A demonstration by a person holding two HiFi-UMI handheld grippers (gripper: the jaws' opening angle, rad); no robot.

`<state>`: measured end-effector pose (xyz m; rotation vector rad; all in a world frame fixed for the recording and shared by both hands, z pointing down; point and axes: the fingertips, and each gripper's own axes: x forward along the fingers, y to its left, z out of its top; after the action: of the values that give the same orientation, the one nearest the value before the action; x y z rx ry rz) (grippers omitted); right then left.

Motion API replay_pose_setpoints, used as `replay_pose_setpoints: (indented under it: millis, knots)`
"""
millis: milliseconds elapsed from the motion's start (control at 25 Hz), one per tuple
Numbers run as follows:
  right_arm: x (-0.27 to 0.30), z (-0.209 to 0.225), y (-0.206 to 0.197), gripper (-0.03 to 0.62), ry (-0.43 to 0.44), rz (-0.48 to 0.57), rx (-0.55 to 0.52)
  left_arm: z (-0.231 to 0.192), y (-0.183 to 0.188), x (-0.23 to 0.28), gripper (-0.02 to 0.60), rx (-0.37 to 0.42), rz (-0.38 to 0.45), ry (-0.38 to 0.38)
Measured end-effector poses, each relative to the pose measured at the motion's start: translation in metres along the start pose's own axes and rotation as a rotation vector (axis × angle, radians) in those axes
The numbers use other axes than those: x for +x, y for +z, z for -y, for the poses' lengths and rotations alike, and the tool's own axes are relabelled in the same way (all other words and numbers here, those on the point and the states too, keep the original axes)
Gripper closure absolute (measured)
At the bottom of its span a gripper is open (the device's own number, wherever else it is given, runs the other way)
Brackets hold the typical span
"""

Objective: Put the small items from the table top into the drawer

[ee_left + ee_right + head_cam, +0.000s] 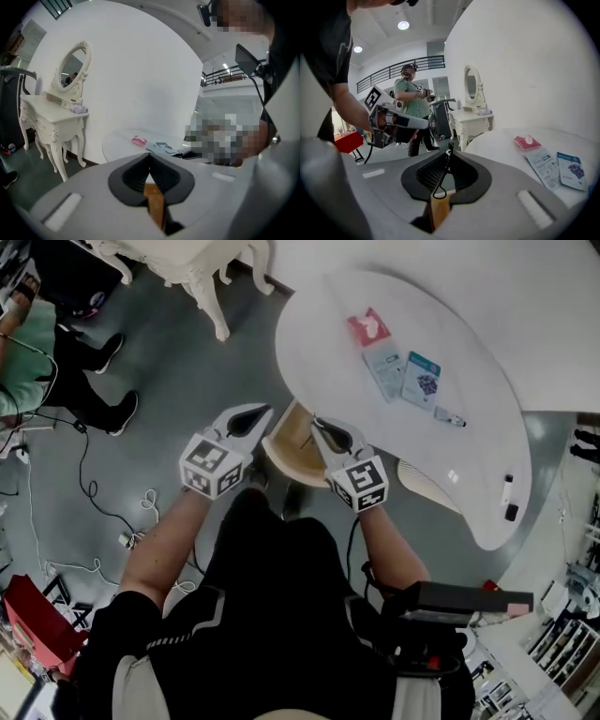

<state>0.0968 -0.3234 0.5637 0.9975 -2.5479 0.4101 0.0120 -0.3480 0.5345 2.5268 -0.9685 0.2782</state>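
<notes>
Well, the packets (384, 371) lie on the surface (319, 334) nearer the right gripper (322, 425) than the left gripper (261, 412), both with fingers pinched together, empty.

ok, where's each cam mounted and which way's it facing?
Head view: on the person's head, steeply down at the white table and floor; shows torso, both forearms, left gripper, right gripper.
Left gripper view: on the left gripper, along its shut jaws toward the dressing table; person's torso at right.
Right gripper view: on the right gripper, along jaws shut on a thin black loop, toward the table; shows the left arm and left gripper.
Shared: red packet in all three.
</notes>
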Motion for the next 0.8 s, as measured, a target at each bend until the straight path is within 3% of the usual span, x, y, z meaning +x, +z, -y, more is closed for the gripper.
replay_pose_setpoints:
  millis: [440, 800]
  knots:
    - [0.045, -0.021, -0.083, 0.56, 0.099, -0.216, -0.047, -0.025, -0.072, 0.017, 0.58, -0.013, -0.141, -0.004]
    - [0.068, -0.019, -0.136, 0.56, 0.111, -0.342, -0.127, -0.038, -0.103, 0.026, 0.58, -0.029, -0.204, 0.002]
